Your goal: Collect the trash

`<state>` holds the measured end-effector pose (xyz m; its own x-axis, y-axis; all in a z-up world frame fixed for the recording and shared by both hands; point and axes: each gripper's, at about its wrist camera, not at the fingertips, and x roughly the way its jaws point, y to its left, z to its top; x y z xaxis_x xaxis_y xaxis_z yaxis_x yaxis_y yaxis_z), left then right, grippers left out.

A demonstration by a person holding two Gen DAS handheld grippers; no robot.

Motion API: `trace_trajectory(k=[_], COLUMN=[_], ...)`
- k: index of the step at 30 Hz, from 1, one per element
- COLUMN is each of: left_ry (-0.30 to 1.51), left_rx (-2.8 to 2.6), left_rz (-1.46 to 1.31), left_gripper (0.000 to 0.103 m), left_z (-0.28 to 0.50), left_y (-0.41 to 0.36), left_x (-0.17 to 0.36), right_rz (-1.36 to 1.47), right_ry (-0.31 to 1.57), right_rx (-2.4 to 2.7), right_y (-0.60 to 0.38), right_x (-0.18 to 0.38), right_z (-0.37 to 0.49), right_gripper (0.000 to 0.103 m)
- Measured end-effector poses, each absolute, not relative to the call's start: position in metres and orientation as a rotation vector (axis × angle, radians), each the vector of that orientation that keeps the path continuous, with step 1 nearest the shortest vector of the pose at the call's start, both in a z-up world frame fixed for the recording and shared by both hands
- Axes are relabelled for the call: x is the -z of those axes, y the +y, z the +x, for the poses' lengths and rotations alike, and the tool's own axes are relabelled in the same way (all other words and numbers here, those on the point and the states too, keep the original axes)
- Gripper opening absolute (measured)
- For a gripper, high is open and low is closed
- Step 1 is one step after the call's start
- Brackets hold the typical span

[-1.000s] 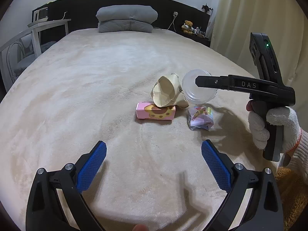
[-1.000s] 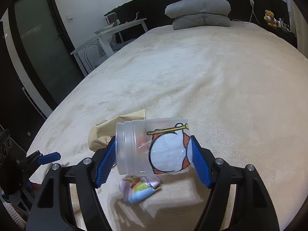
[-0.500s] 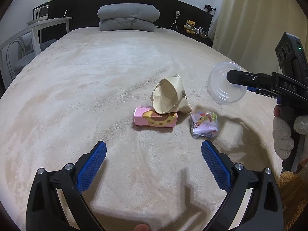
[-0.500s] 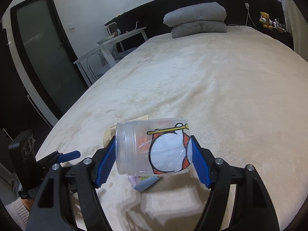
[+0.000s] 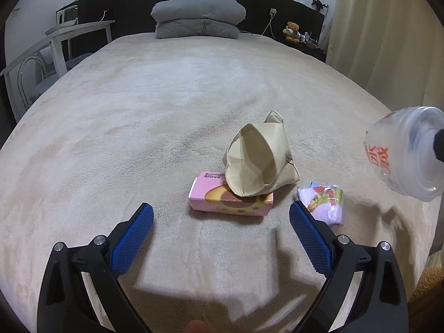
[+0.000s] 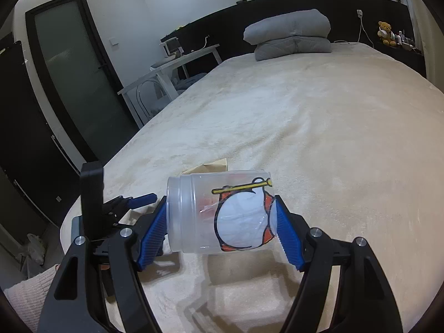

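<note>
Upside-down digits, roughly "260", on the pink box [image 5: 230, 200]; cup lettering unreadable.

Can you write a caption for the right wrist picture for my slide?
Right gripper holds a clear plastic cup with a cartoon print sideways above the beige bed.

Near the bed's [image 5: 138, 116] foot edge, a paper bag [image 5: 259, 161] rests on a box [image 5: 230, 199]; a wrapper [image 5: 323, 202] lies just right. Pillows [image 5: 198, 18] sit at the head edge.

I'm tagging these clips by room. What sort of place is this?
Most likely a bedroom. The trash lies on a wide bed with a beige plush cover, folded grey pillows sit against a dark headboard, and a teddy bear sits beside it.
</note>
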<state>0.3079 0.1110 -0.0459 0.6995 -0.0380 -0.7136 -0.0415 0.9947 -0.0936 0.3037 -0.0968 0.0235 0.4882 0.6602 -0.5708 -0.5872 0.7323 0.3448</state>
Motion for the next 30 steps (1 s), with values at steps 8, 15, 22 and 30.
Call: trace_trajectory(k=[8, 15, 22, 30], left_ry=[0.810, 0.782, 0.784, 0.785], left_rx=[-0.021, -0.010, 0.002, 0.021], left_rz=[-0.075, -0.055, -0.046, -0.075], left_gripper=[0.064, 0.059, 0.059, 0.059], left_z=[0.326, 0.322, 0.308, 0.275], left_y=[0.108, 0.105, 0.101, 0.097], left_x=[0.054, 0.051, 0.046, 0.031], right_rz=[0.127, 0.135, 0.115, 0.127], right_ry=[0.718, 0.702, 0.719, 0.740], right_rx=[-0.780, -0.778, -0.760, -0.732], right_y=[-0.110, -0.122, -0.120, -0.125], right_x=[-0.036, -0.043, -0.041, -0.039], right_z=[0.288, 0.278, 0.275, 0.265], right_gripper=[0.072, 0.072, 0.072, 0.072])
